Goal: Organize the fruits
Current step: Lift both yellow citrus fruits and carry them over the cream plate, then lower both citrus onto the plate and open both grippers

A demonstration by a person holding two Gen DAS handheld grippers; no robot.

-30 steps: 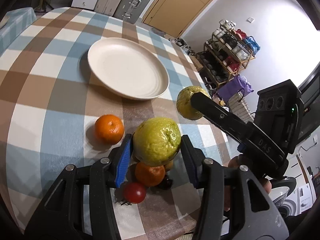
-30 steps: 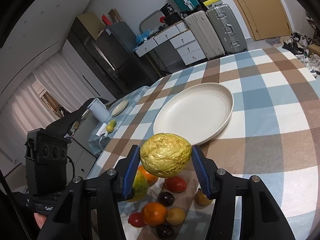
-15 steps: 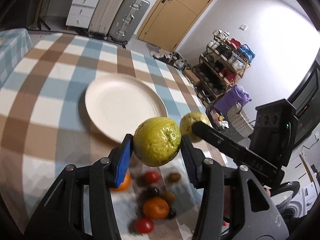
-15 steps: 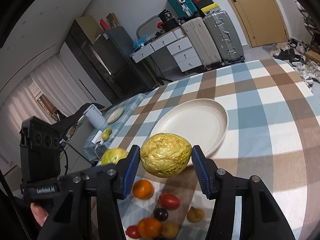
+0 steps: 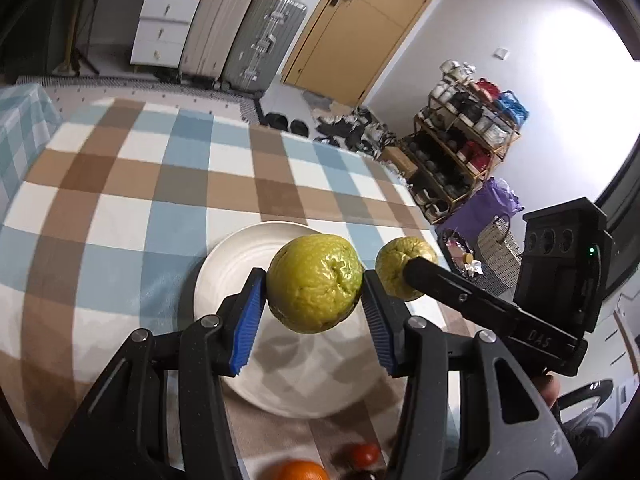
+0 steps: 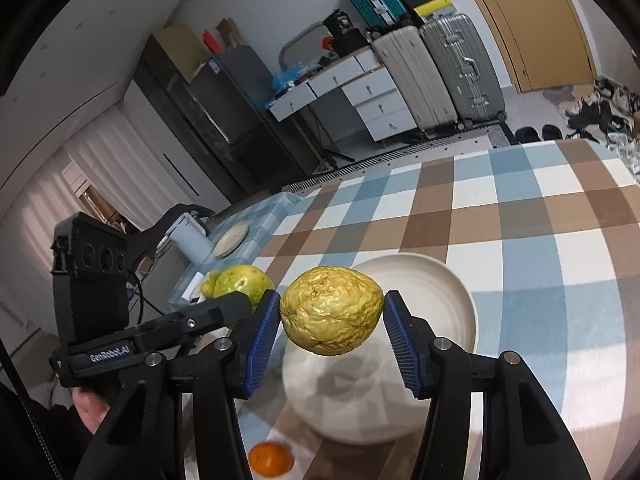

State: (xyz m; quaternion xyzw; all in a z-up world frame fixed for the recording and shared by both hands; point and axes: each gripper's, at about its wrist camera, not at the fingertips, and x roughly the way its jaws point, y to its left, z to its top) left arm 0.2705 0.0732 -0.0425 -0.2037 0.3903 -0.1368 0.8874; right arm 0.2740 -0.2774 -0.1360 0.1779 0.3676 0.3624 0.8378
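My left gripper (image 5: 314,294) is shut on a green guava (image 5: 314,282) and holds it in the air above the cream plate (image 5: 240,256). My right gripper (image 6: 330,322) is shut on a wrinkled yellow guava (image 6: 330,314), also above the plate (image 6: 432,280). The yellow guava shows in the left wrist view (image 5: 394,262) to the right of the green one; the green guava shows in the right wrist view (image 6: 236,280) to the left. The plate is empty, with the grippers' shadows on it.
The plate sits on a checked tablecloth (image 5: 120,184). An orange (image 5: 302,472) and a red tomato (image 5: 364,454) lie near the table's front edge; the orange also shows in the right wrist view (image 6: 270,458). Suitcases, drawers and a shoe rack stand beyond the table.
Both grippers have risen from the fruit pile and moved forward over the plate, each still holding its guava. The pile has dropped to the bottom edge of both views.
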